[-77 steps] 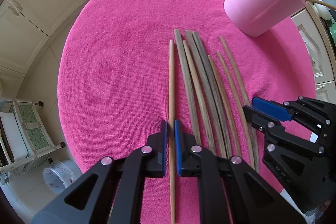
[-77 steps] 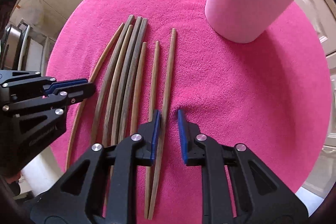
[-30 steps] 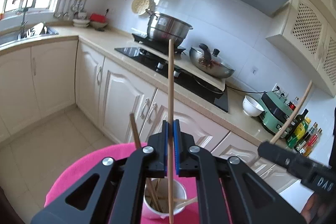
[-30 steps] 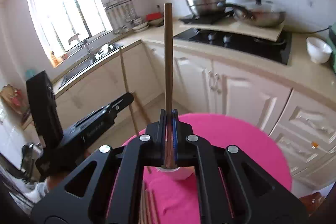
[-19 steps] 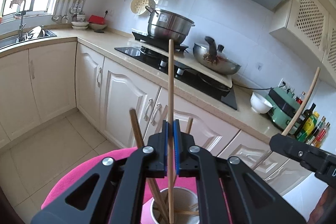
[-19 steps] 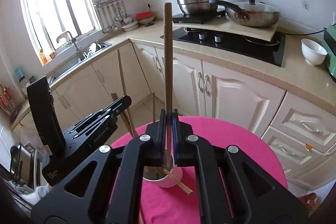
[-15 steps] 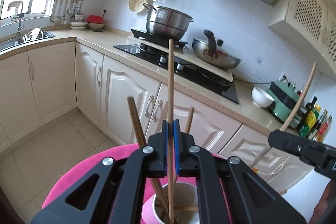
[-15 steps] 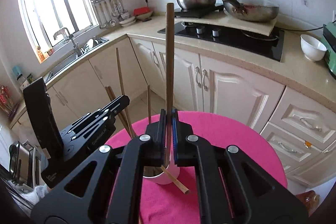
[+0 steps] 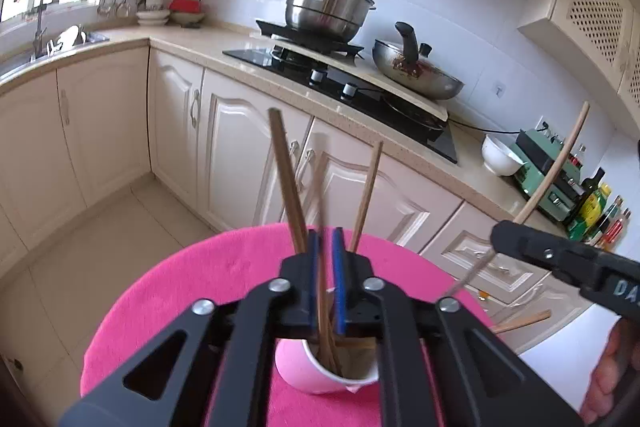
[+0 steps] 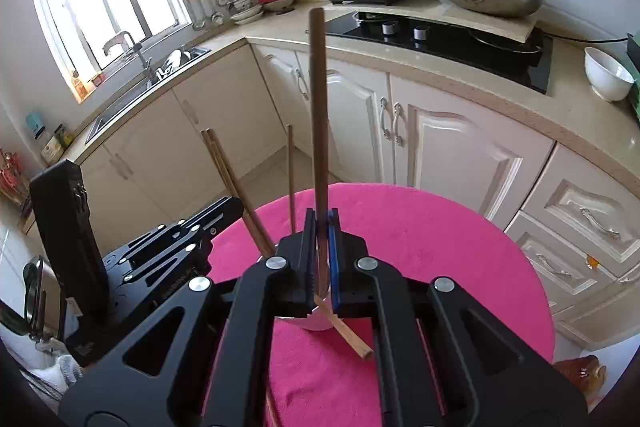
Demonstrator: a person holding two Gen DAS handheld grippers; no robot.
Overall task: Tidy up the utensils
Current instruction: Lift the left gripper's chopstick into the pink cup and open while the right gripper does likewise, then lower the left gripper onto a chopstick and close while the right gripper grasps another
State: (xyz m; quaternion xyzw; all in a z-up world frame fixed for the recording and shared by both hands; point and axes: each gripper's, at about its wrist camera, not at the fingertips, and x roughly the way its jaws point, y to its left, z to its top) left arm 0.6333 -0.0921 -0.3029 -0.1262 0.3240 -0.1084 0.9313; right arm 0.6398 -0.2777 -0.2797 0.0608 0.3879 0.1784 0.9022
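A pink cup (image 9: 304, 373) stands on the pink round table (image 9: 192, 299) with several wooden chopsticks (image 9: 286, 183) leaning in it. My left gripper (image 9: 325, 259) is open right above the cup; a blurred chopstick (image 9: 322, 247) drops between its fingers into the cup. My right gripper (image 10: 321, 239) is shut on a dark wooden chopstick (image 10: 319, 115), held upright above the cup (image 10: 316, 321). The right gripper and its chopstick (image 9: 554, 175) also show at the right of the left wrist view. The left gripper (image 10: 168, 259) shows at the left of the right wrist view.
Cream kitchen cabinets (image 9: 240, 147) stand behind the table. A hob with a steel pot (image 9: 326, 9) and a pan (image 9: 416, 71) sits on the counter. A white bowl (image 9: 500, 155) and bottles (image 9: 596, 207) are at the right. A sink (image 10: 156, 63) is at the left.
My left gripper has opened and its chopstick has slid down into the cup. Both grippers have come lower over the cup. The right gripper still grips its chopstick.
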